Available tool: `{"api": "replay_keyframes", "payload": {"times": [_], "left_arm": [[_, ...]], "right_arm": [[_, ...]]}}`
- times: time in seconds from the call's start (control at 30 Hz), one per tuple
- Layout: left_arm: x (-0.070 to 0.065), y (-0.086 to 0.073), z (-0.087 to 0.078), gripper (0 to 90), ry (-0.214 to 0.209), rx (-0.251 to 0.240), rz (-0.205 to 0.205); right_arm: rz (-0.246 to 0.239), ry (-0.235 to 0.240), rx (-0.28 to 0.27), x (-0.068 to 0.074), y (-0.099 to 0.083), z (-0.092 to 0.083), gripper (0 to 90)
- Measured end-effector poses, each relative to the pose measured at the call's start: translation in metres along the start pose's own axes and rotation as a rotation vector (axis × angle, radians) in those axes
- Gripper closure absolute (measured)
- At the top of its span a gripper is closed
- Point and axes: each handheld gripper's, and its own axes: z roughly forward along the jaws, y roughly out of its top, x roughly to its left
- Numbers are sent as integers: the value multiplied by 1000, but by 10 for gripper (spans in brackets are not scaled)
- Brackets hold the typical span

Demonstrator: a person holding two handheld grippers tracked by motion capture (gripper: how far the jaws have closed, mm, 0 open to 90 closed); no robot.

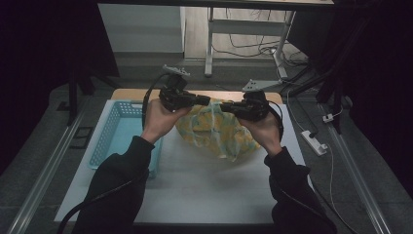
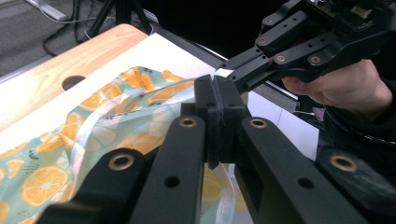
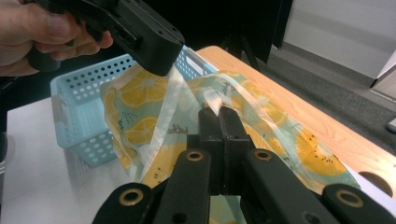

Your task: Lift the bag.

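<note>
A see-through bag printed with orange slices hangs between my two grippers, above the white table cover. My left gripper is shut on the bag's top edge, and its jaws are pressed together over the plastic. My right gripper is shut on the same edge a short way to the right, jaws closed on the bag. The two gripper tips nearly meet. The bag's lower part sags toward the table.
A light blue perforated basket stands at the table's left, close beside the bag. The wooden far edge has a round hole. A white power strip lies on the floor at right. Desk legs stand behind.
</note>
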Motion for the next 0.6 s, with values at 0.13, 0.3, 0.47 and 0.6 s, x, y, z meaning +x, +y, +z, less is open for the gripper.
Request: {"api": "replay_keyframes", "payload": {"times": [0.13, 0.3, 0.47, 0.6], "left_arm": [[0, 8, -6, 900, -5, -19, 1], [0, 18, -13, 900, -10, -42, -6], [-1, 26, -19, 900, -7, -54, -1], [-3, 33, -23, 900, -4, -70, 1]], "right_arm": [[-2, 1, -13, 1, 9, -4, 900], [-7, 4, -21, 1, 21, -8, 900], [-11, 5, -32, 1, 31, -12, 900], [-16, -3, -40, 0, 40, -15, 900]]}}
